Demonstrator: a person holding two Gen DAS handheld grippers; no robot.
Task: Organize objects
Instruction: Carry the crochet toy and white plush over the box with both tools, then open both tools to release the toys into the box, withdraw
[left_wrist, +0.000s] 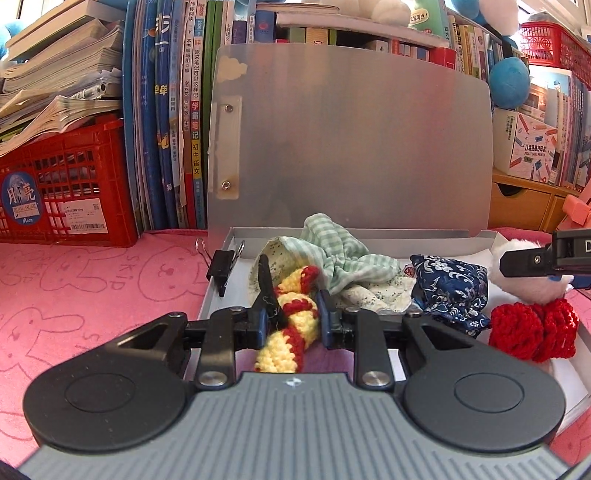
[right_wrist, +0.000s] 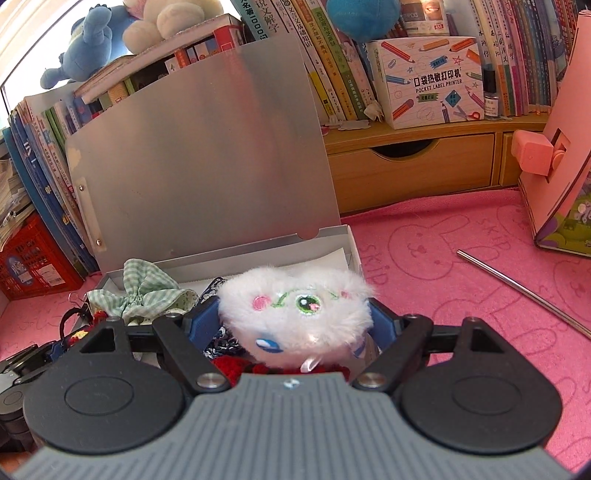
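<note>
**Both grippers loaded over the open tin box**

The left gripper (left_wrist: 293, 314) has its jaws drawn narrow on a yellow-and-red crocheted cord (left_wrist: 286, 332), held above the near-left part of the tin box (left_wrist: 406, 233). Just to its left runs the box's side wall, where a black binder clip (left_wrist: 221, 266) sits on the rim; beyond that rim the pink cloth (left_wrist: 92, 288) lies bare. Ahead, the raised lid (left_wrist: 351, 140) closes off the far side. To its right the box is crowded: green checked fabric (left_wrist: 340, 254), a blue patterned pouch (left_wrist: 452, 291), red crochet (left_wrist: 532, 328).

The right gripper (right_wrist: 293, 317) stands wide, clamped on a white plush toy (right_wrist: 295, 310) over the box's right end. Right of it the cloth is open apart from a metal rod (right_wrist: 524, 291). Both grippers tilt forward and down.
</note>
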